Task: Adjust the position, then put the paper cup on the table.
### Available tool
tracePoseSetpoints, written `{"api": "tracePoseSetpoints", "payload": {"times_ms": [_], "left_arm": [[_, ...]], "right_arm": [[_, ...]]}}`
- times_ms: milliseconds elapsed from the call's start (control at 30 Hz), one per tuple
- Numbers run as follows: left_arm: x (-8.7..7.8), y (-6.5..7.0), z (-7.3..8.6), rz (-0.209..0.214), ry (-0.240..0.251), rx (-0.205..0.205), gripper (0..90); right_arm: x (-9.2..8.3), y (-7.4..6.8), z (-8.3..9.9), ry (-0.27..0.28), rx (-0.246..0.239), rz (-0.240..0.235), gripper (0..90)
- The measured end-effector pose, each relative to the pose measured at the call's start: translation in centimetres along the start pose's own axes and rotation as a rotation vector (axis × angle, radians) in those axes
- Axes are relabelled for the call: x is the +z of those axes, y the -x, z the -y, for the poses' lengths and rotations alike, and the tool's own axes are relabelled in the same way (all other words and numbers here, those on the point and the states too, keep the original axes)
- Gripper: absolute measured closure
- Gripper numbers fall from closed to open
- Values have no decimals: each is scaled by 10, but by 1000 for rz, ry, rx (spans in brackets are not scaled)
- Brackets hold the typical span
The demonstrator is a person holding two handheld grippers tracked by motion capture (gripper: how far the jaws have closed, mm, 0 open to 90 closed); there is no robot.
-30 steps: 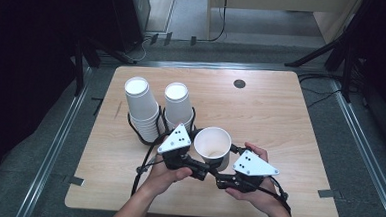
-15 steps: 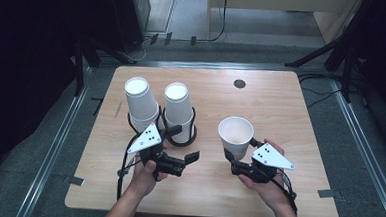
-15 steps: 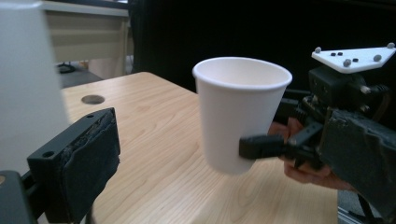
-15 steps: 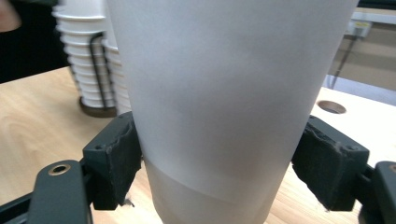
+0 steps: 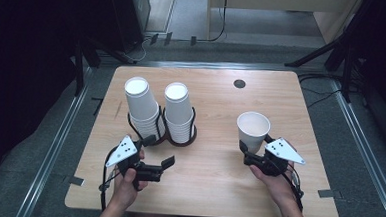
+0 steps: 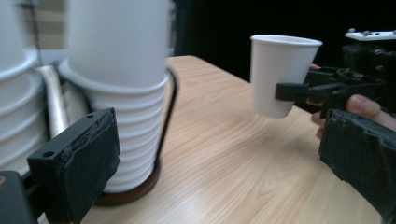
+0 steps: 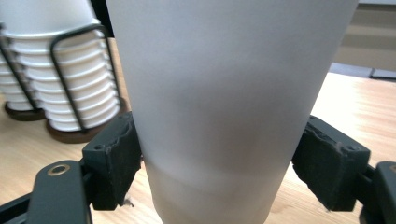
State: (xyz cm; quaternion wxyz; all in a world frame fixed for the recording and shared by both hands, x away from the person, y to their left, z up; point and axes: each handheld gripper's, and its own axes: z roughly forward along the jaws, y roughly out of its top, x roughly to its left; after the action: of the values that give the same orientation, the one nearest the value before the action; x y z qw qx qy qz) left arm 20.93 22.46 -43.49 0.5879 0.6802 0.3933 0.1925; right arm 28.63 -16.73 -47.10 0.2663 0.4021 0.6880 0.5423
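A single white paper cup [image 5: 252, 130] stands upright at the right of the wooden table, and my right gripper [image 5: 254, 146] is shut on its lower half. Seen from the right gripper view, both black pads [image 7: 116, 158] press the cup's [image 7: 224, 93] sides. I cannot tell whether its base touches the table. My left gripper [image 5: 159, 150] stands open and empty in front of two stacks of white cups [image 5: 158, 111] in a black wire holder. In the left gripper view its jaws are spread wide, with the held cup [image 6: 280, 74] and the right gripper [image 6: 299, 91] beyond them.
The cup stacks [image 6: 116, 93] sit just past my left jaw in the left gripper view. A small dark round grommet [image 5: 239, 83] lies near the table's far edge. Bare wood [image 5: 212, 189] spreads between my hands. Dark stand legs [image 5: 329, 50] rise beyond the table's right corner.
Both grippers were at the cup in the middle of the table. The left gripper has let go and moved left and nearer the person. The right gripper has carried the cup to the right.
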Motion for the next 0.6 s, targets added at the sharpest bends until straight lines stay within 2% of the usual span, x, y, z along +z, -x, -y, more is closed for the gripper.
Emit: {"api": "tracePoseSetpoints", "payload": {"times_ms": [133, 367, 533, 600], "left_arm": [[-16, -12, 10, -40, -5, -30, 0], [-38, -28, 24, -101, -24, -51, 0], [-50, -42, 31, -118, -1, -102, 0], [-53, -48, 33, -137, -2, -107, 0]], "right_arm": [[5, 9, 5, -12, 26, 38, 207], [10, 21, 11, -31, 62, 97, 205], [15, 27, 17, -43, 72, 133, 203], [19, 29, 20, -50, 70, 148, 203]]}}
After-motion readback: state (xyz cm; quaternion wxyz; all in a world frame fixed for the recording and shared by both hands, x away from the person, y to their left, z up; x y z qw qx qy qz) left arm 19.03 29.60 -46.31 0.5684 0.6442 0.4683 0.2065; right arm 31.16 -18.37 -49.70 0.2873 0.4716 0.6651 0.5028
